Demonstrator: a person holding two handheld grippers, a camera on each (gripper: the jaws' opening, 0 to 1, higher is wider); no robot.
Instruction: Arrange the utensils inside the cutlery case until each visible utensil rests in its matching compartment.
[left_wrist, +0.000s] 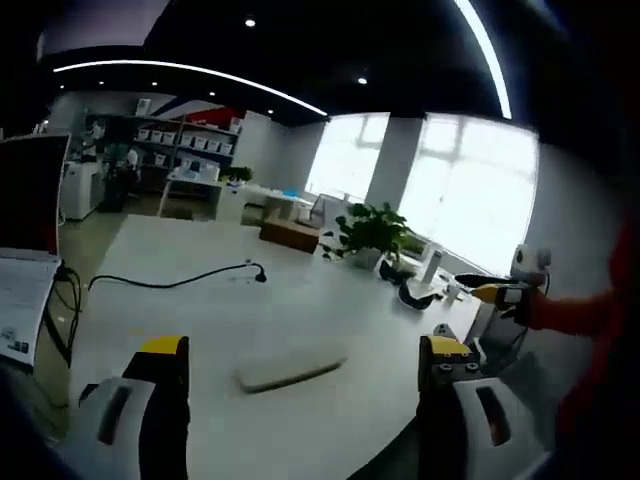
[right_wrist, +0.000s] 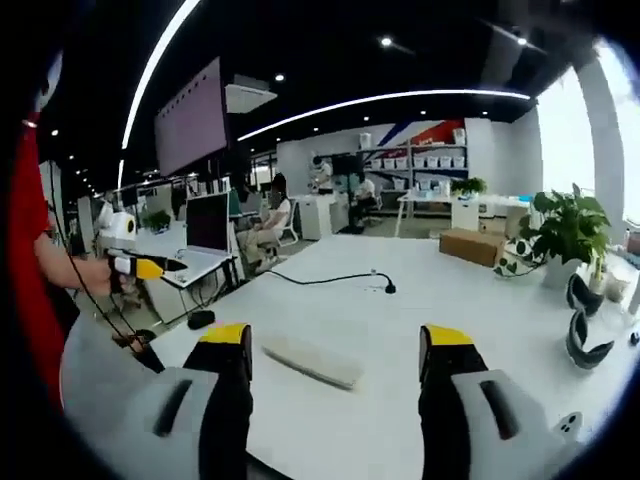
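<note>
White table (right_wrist: 420, 300) bears one closed case (right_wrist: 312, 362) (grippers apart)

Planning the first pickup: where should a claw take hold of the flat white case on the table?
Likely across the white case's narrow width near its middle, coming from above: it lies flat and long on the table, with both long edges free.
</note>
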